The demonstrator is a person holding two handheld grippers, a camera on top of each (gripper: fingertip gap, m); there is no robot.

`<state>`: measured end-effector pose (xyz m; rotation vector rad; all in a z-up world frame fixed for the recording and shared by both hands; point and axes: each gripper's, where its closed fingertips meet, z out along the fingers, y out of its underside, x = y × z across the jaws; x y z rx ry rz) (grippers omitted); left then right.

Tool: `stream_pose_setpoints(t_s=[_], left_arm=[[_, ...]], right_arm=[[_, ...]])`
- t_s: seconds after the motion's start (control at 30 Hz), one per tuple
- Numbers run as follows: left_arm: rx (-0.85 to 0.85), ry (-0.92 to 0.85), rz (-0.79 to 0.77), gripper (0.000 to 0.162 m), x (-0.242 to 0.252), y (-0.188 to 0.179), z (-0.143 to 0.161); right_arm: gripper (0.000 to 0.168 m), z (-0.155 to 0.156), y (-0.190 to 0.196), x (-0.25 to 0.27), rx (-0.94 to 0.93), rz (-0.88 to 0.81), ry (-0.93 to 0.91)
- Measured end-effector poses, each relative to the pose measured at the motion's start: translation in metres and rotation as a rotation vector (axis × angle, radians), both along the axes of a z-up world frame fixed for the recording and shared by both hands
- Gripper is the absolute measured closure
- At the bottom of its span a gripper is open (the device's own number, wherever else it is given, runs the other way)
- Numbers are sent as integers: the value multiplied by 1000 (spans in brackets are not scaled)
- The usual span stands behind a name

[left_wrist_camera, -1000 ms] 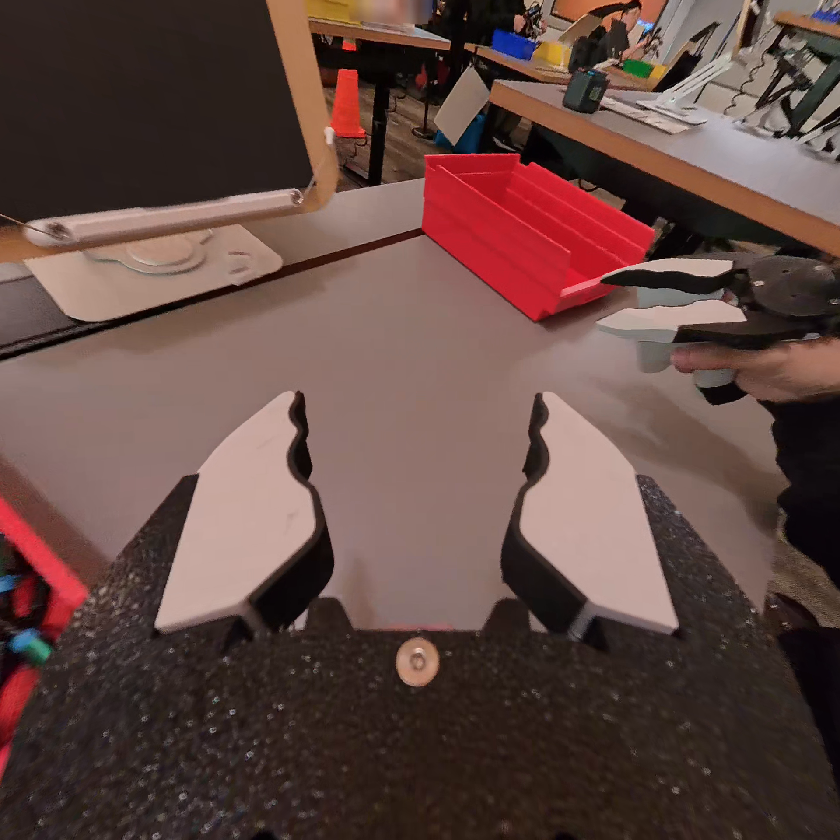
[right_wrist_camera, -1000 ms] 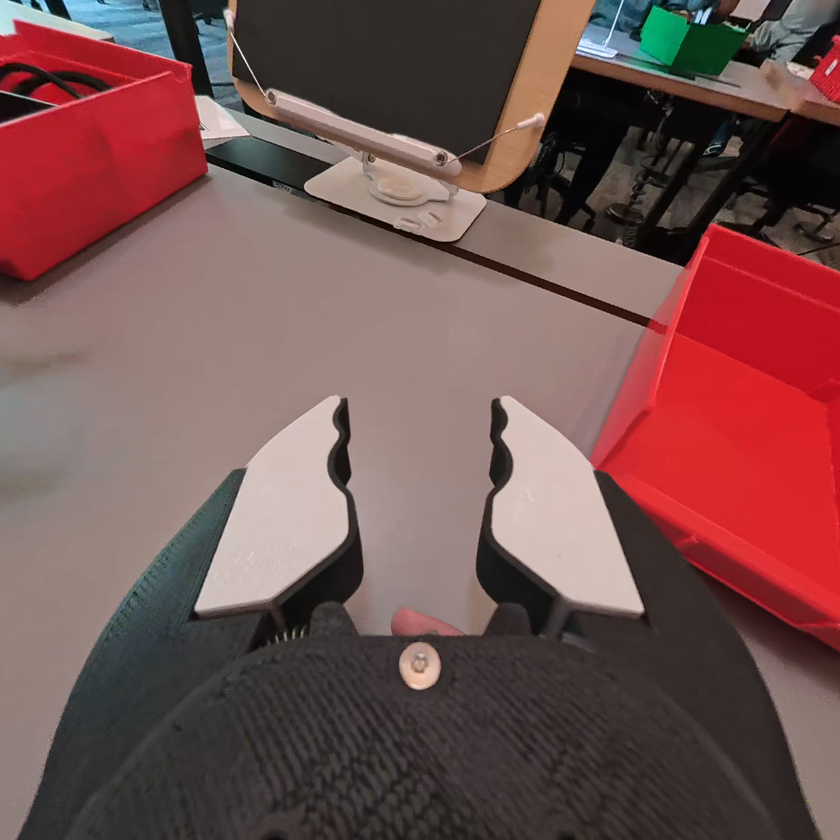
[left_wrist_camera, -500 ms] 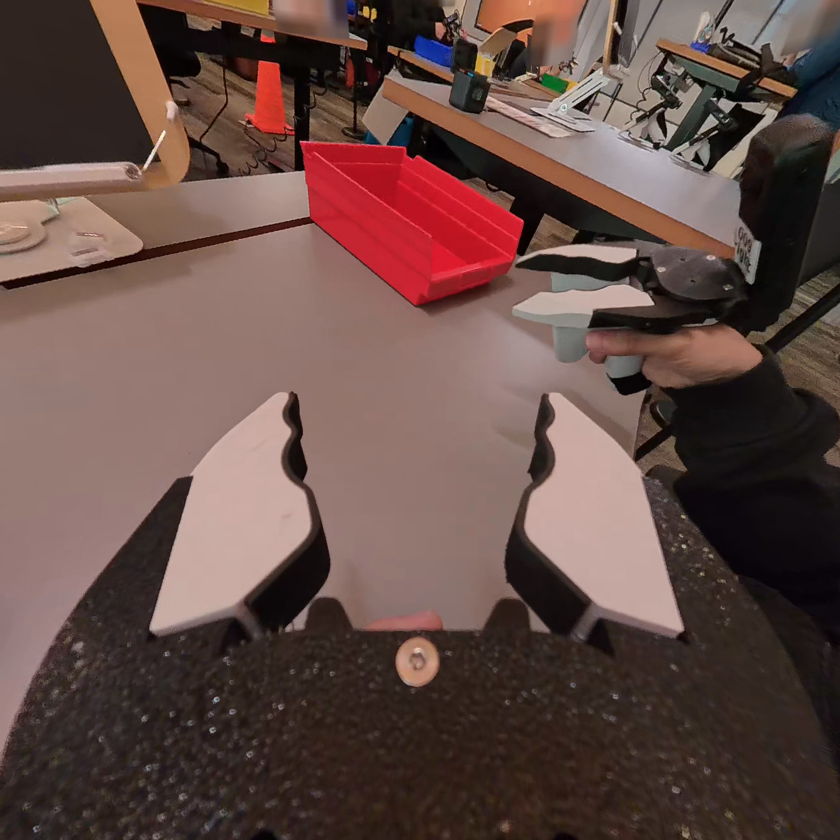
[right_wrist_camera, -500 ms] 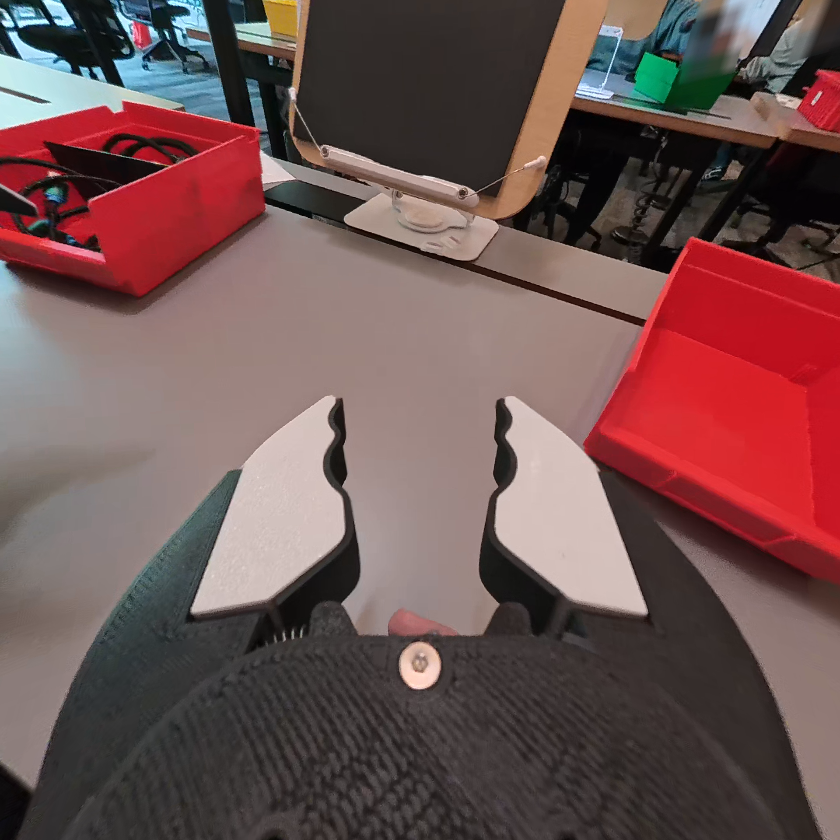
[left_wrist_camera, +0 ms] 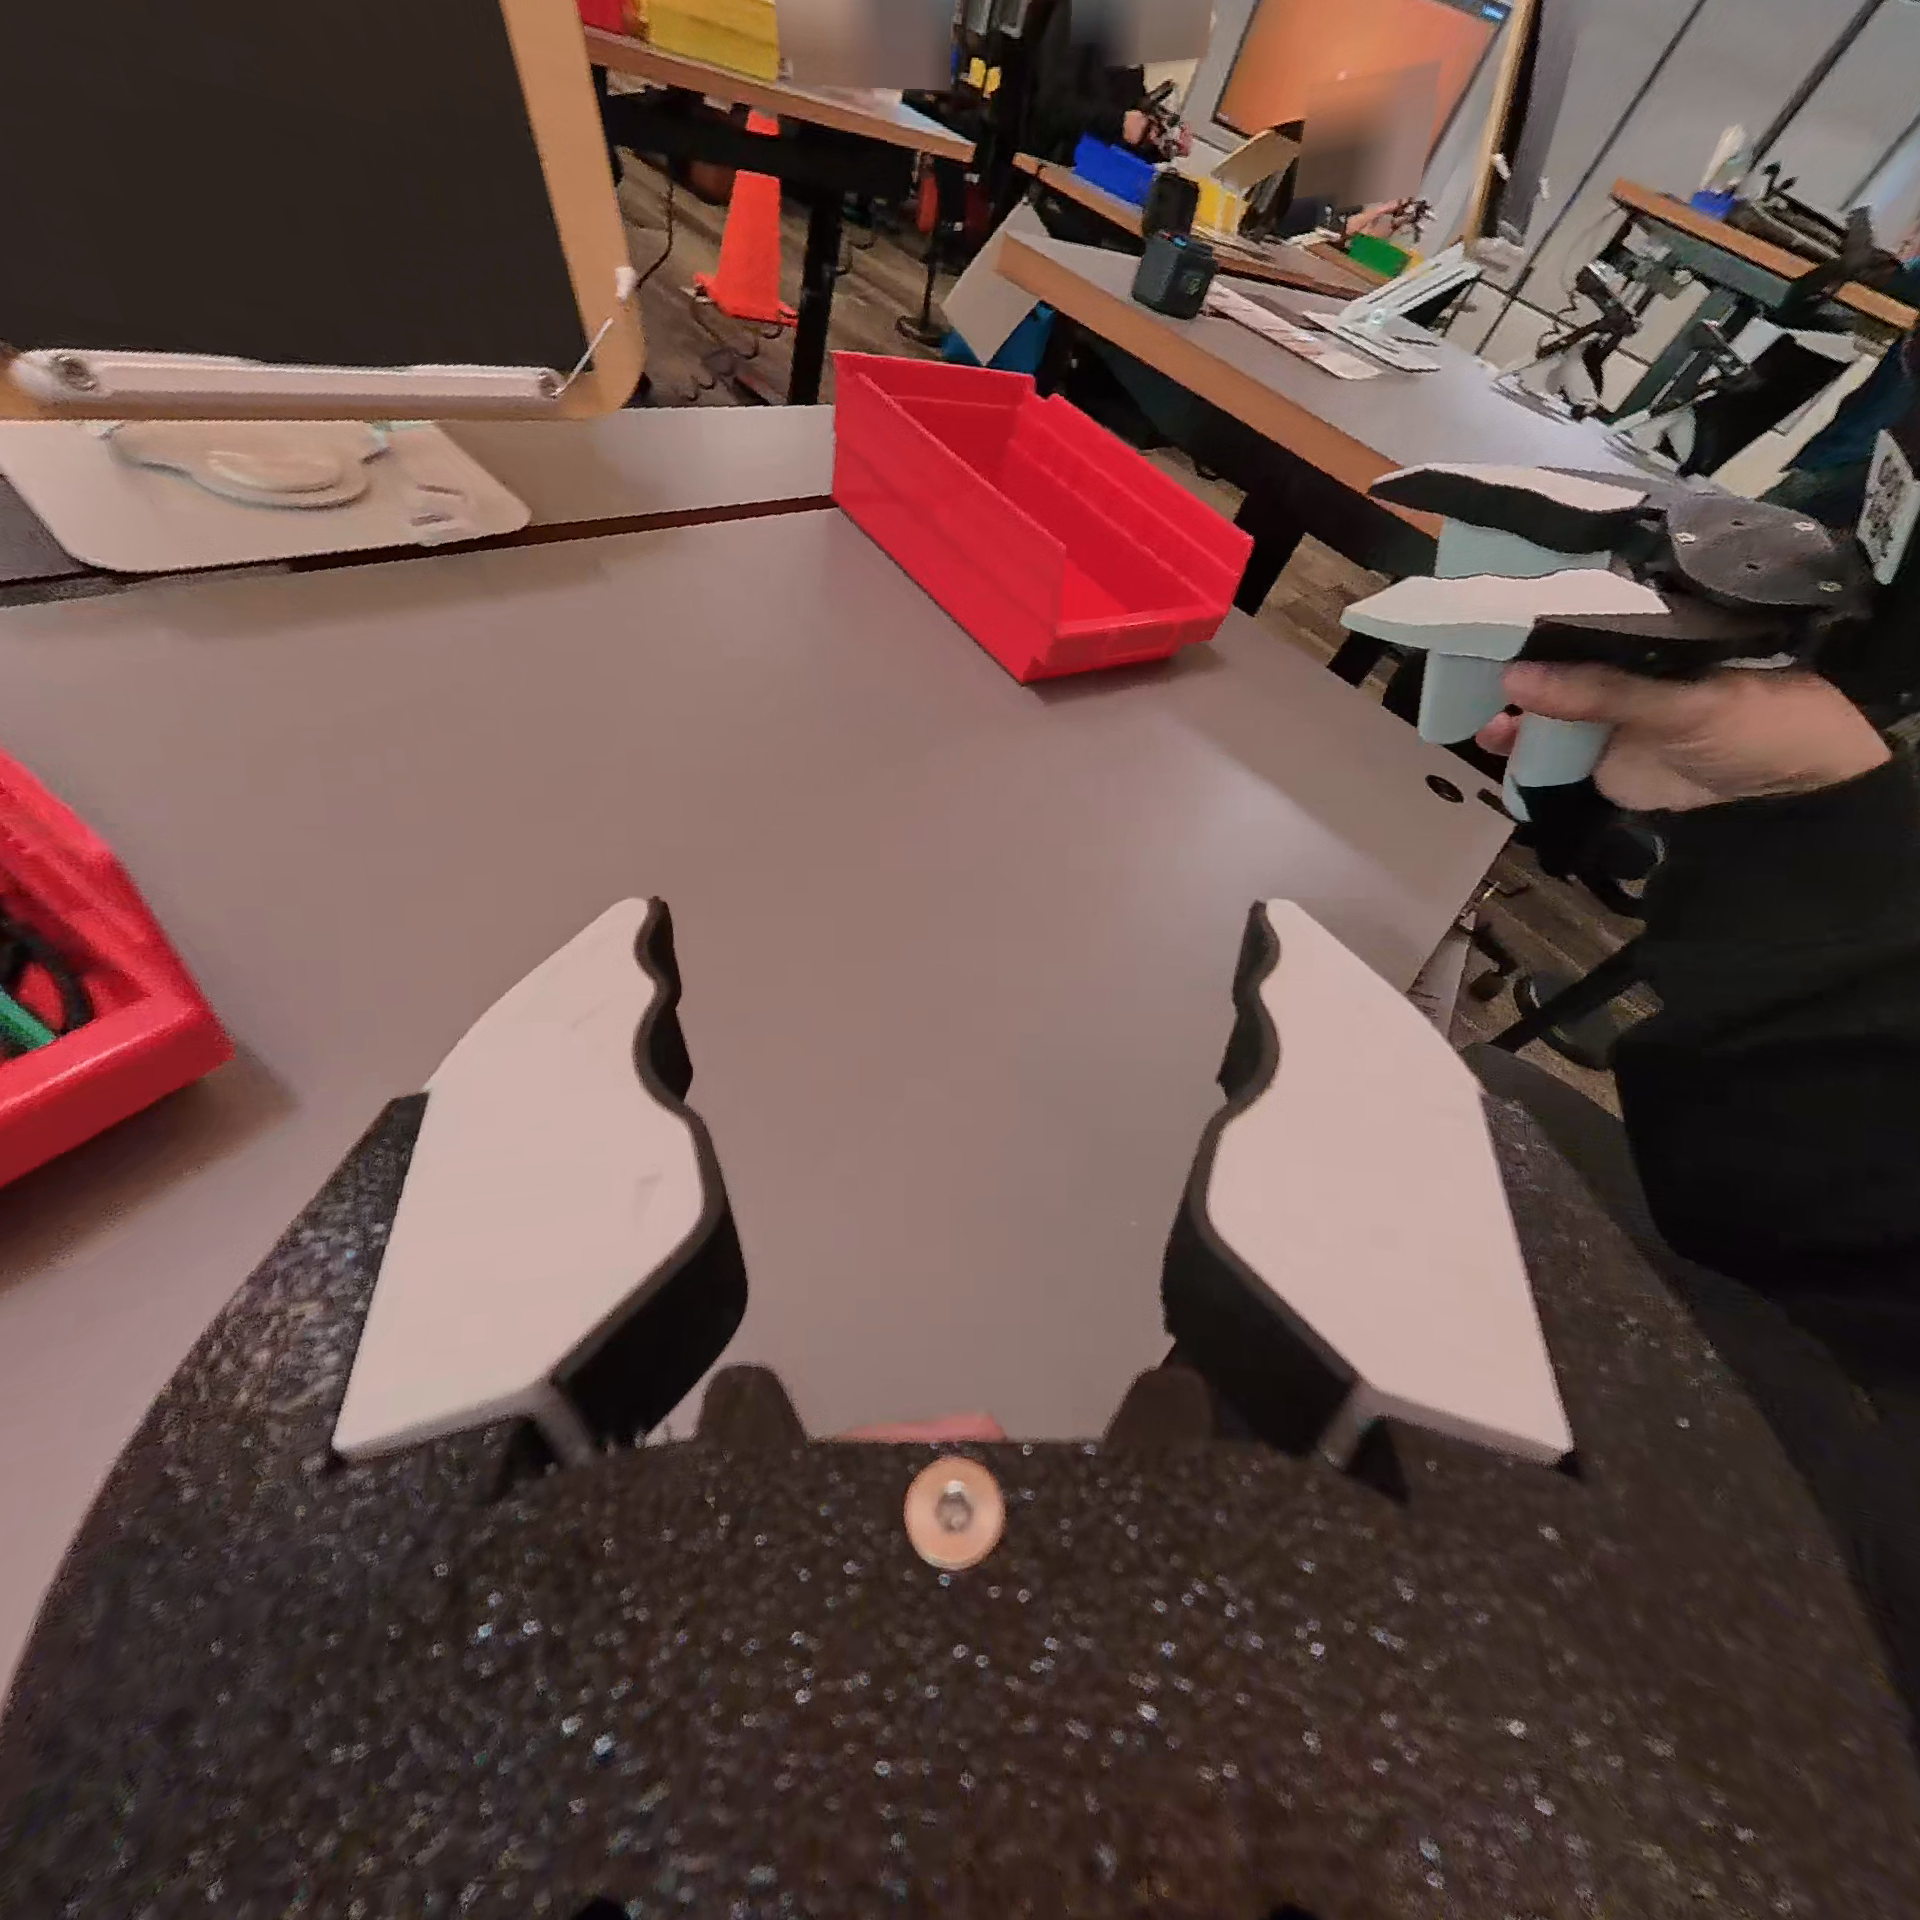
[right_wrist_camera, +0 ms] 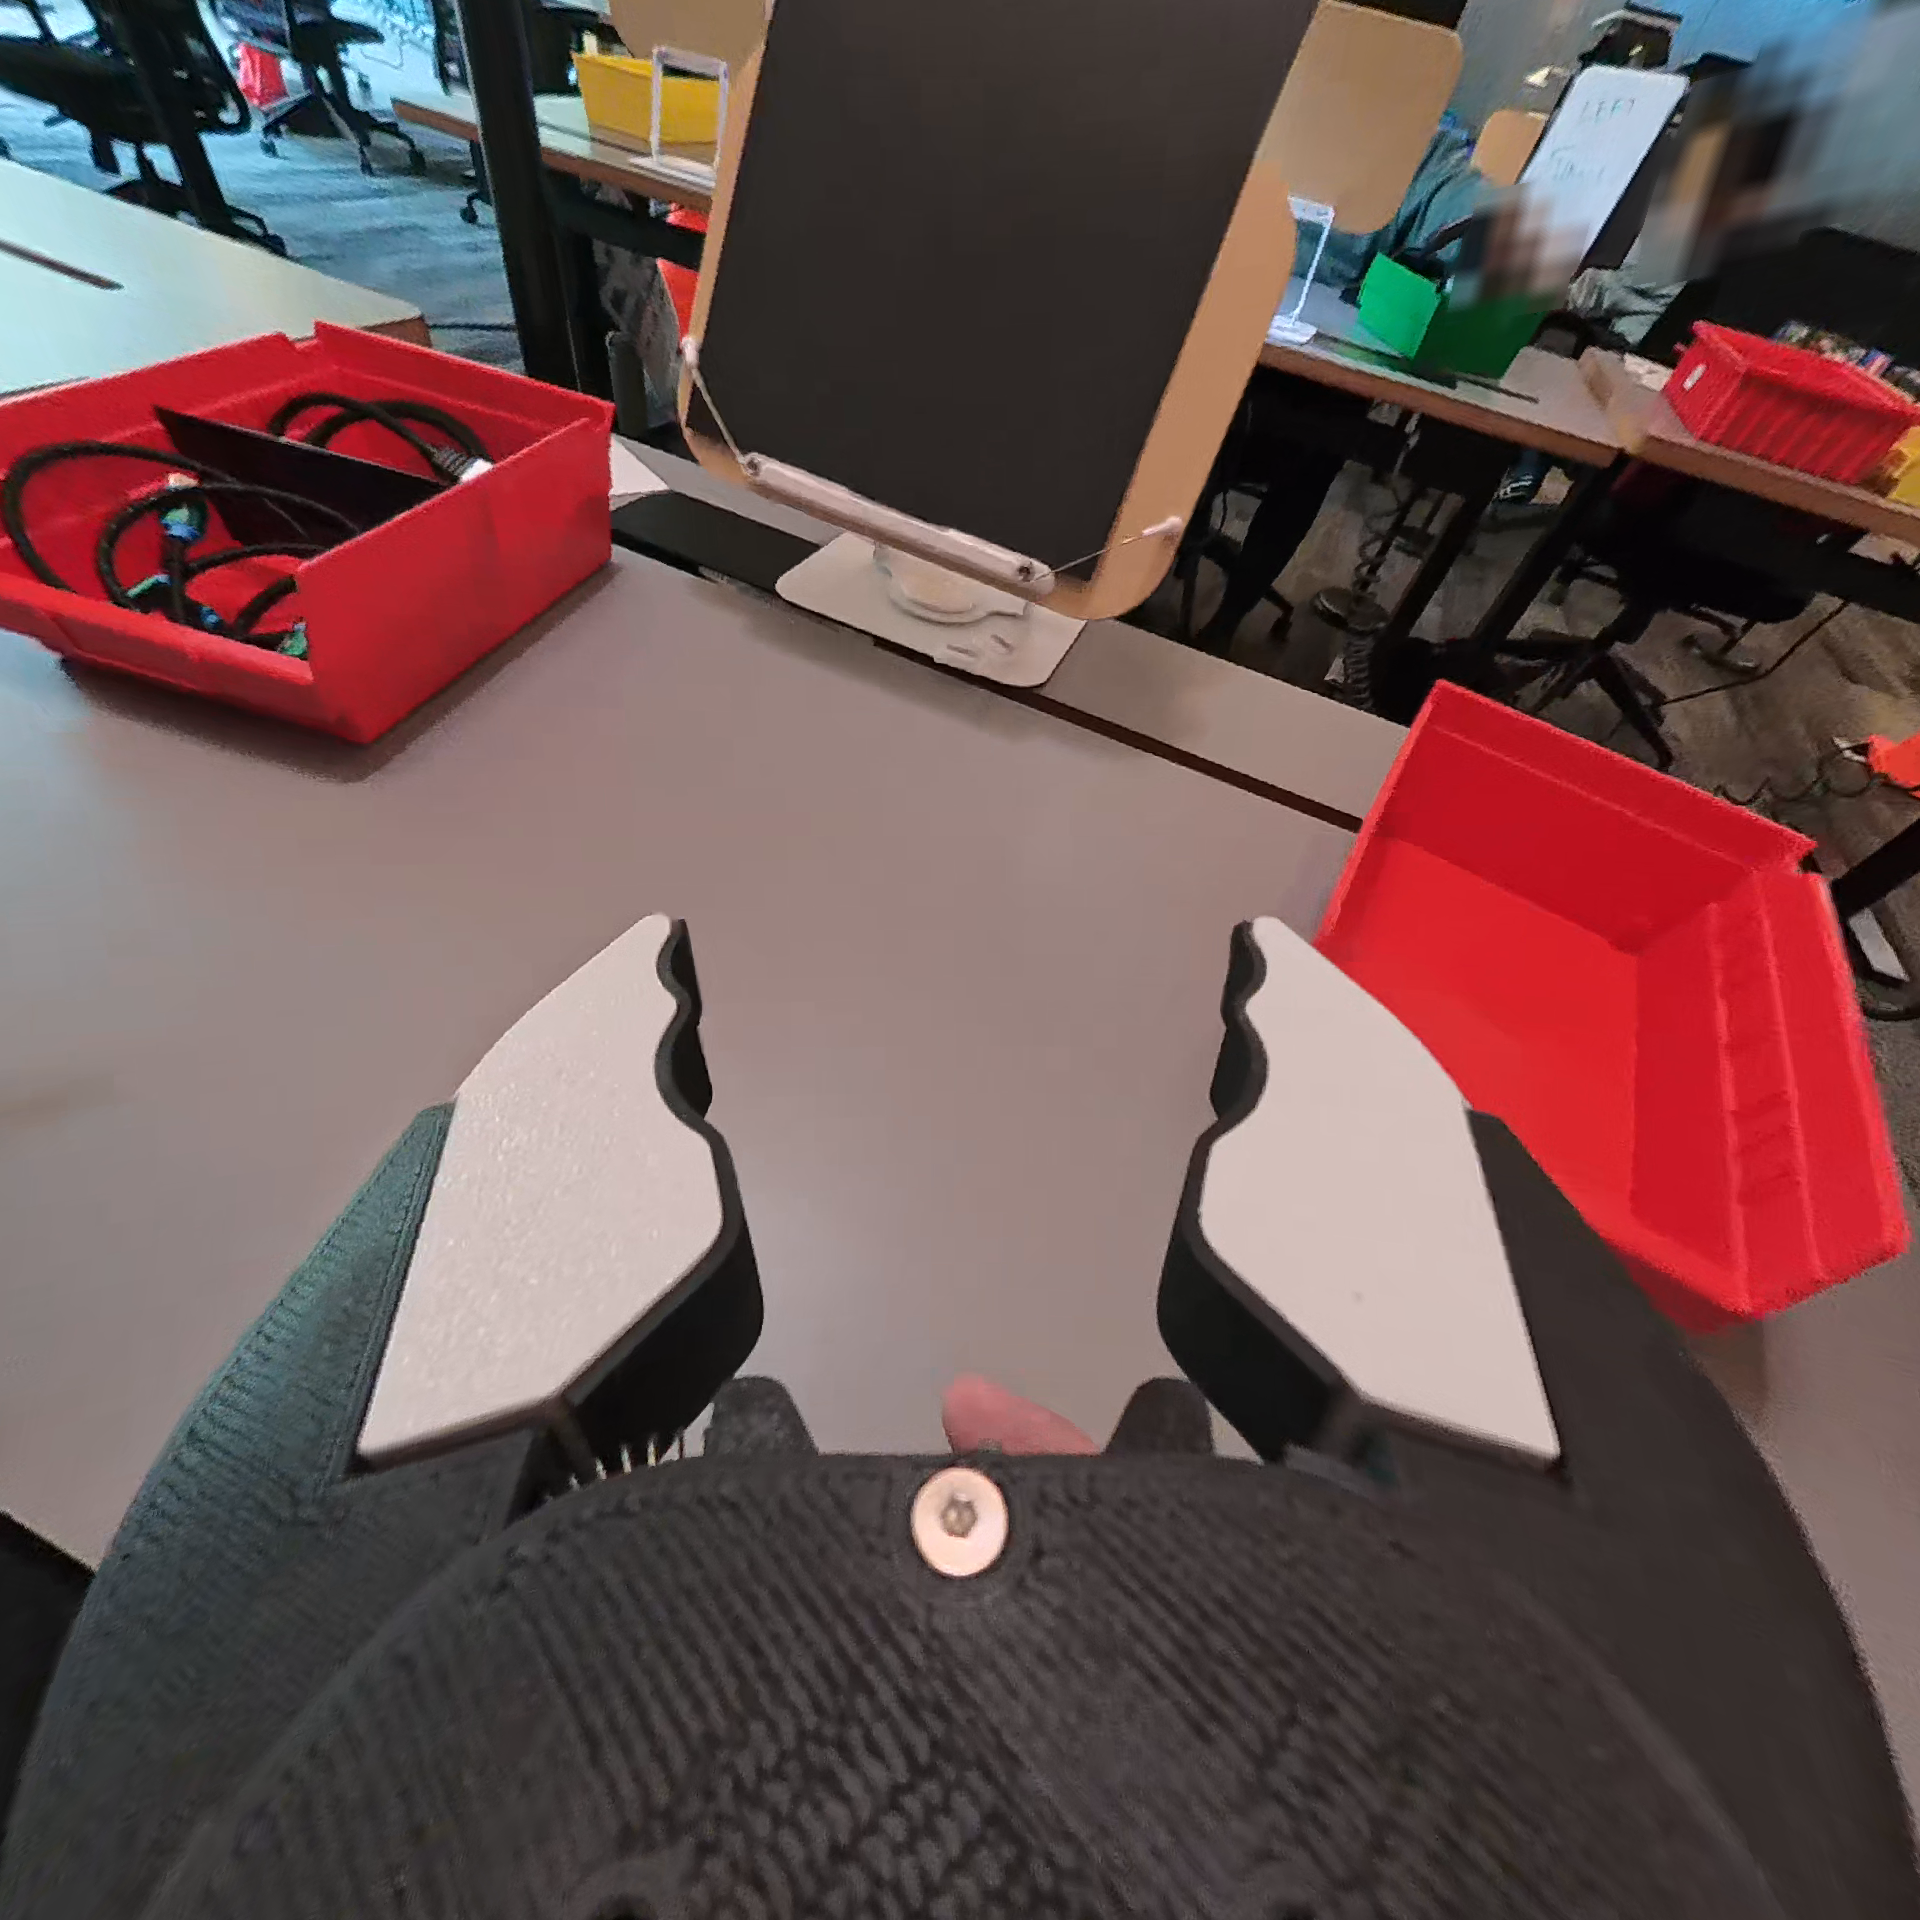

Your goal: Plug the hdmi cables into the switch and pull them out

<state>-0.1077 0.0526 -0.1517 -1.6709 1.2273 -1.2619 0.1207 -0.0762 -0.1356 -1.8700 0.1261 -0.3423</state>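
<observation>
Nothing is plugged in yet: the left gripper (left_wrist_camera: 956, 935) and right gripper (right_wrist_camera: 956, 951) both hover empty with jaws spread over the bare table (right_wrist_camera: 831, 831). The cables (right_wrist_camera: 156, 520) lie coiled in the far-left red bin (right_wrist_camera: 436, 613), beside a dark slab that may be the switch (right_wrist_camera: 291, 473). An empty red bin (right_wrist_camera: 1621, 1049) sits right and a tablet stand (right_wrist_camera: 935, 613) far, neither blocking the reach.

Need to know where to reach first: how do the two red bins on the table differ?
The left bin holds coiled black cables and a dark divider; the right bin looks empty. The left bin sits at the table's far left, the right bin at its right edge. Both are red, open-topped plastic.
</observation>
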Motion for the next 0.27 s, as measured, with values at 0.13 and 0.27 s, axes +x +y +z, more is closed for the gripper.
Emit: stream_pose_setpoints(t_s=[0.13, 0.27], left_arm=[[-33, 52, 50, 62, -16, 19, -9], [-15, 87, 76, 62, -27, 37, -19]], right_arm=[[71, -5, 10, -6, -54, 35, 0], [72, -10, 22, -5, -53, 50, -31]])
